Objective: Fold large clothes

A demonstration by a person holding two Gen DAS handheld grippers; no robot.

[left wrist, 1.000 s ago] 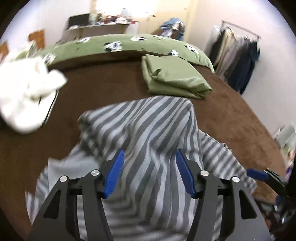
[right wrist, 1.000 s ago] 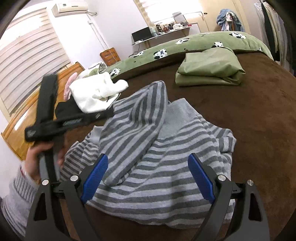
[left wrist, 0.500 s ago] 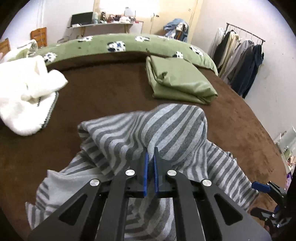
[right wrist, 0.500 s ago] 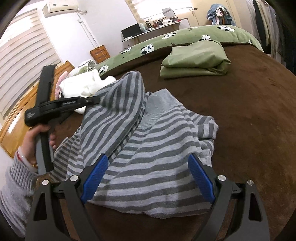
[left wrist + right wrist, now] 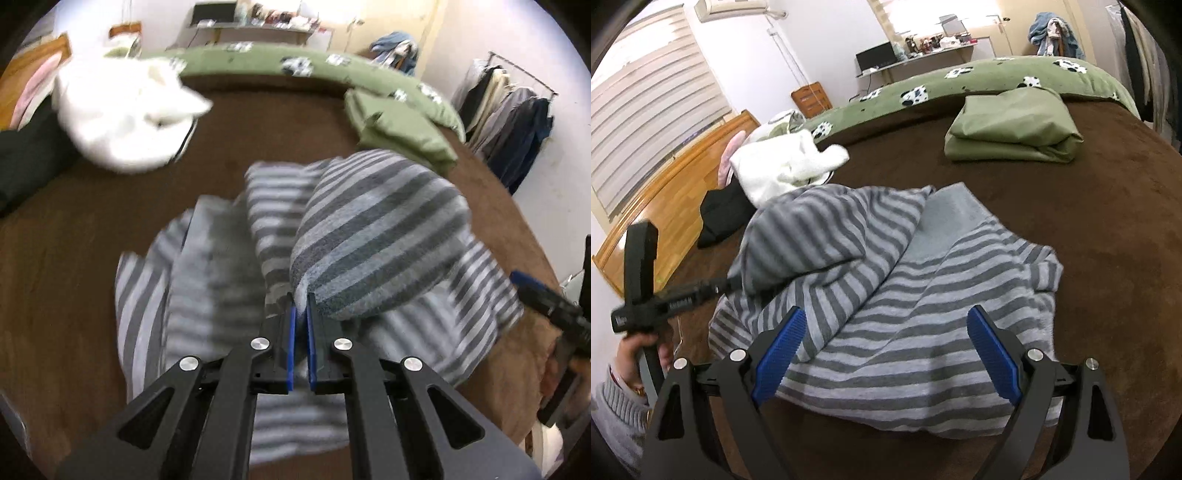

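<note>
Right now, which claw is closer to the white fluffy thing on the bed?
Left. The left claw grips the striped sweater on the side toward the white fluffy thing; the right claw hangs open at the sweater's near edge.

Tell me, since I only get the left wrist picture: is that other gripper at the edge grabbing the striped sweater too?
Observer: No. In the right wrist view the right gripper hangs wide open over the striped sweater and pinches nothing.
Operator: And who is carrying my gripper?
Observer: A hand in a grey knit sleeve grips the handle of the left gripper.
Operator: What is on the wall beyond that hand?
Observer: A slatted window blind, pulled down.
</note>
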